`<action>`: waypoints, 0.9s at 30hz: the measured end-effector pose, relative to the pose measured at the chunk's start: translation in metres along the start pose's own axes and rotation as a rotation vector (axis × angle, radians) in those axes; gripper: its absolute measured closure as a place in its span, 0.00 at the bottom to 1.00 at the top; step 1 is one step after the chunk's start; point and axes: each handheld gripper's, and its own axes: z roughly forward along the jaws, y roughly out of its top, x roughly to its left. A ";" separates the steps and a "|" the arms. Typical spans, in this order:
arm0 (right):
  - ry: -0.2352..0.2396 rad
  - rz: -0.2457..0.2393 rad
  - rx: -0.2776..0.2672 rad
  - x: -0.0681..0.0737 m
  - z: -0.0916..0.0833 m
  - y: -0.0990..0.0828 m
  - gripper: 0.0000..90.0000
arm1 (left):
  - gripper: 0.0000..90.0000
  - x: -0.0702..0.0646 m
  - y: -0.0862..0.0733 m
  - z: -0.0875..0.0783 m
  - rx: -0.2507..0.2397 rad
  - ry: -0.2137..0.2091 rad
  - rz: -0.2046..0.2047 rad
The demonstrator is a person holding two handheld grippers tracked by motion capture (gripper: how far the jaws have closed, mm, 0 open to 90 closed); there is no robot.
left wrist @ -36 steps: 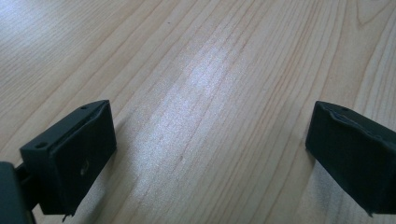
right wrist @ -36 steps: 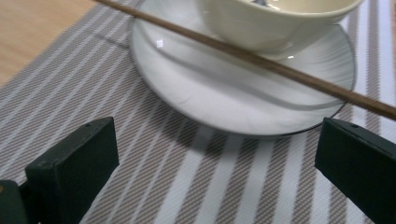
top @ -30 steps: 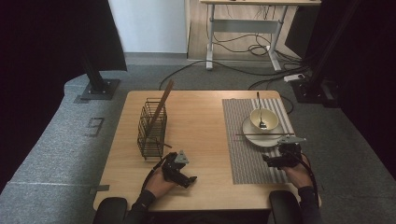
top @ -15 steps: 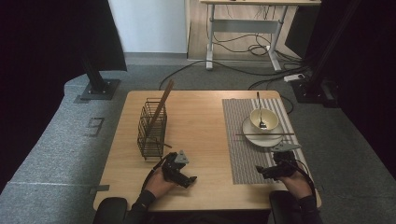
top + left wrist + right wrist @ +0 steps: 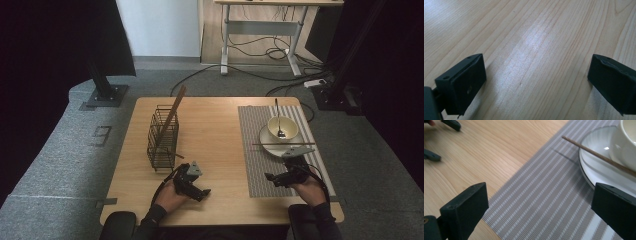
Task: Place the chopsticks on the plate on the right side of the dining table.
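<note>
Wood desk (image 5: 215,135), dark room: chopstick (image 5: 283,144) lies across plate (image 5: 270,141) near desk's right edge, long axis side-to-side. Right gripper (image 5: 272,177) nearer, just short of it, jaws wide. Left gripper (image 5: 204,192) jaws wide, empty, by front edge.

Wide-apart jaws frame a striped placemat (image 5: 549,202), with a chopstick (image 5: 599,156) across the saucer (image 5: 596,170).

Table (image 5: 215,130): light wood grain
Mat (image 5: 257,150): grey with fine white stripes
Plate (image 5: 267,141): white, dark rim line
Bowl (image 5: 288,125): cream white
Chopstick (image 5: 283,144): brown
Basket (image 5: 162,137): dark wire
Grippers (image 5: 204,192) (image 5: 270,177): black
</note>
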 end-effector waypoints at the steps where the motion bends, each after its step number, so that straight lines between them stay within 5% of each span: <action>1: 0.004 -0.003 -0.003 0.001 0.001 0.003 0.01 | 0.01 0.000 0.000 0.000 0.000 0.001 -0.001; 27: 0.089 -0.066 -0.017 0.031 0.032 0.068 0.00 | 0.01 -0.001 -0.001 -0.001 0.004 -0.005 0.005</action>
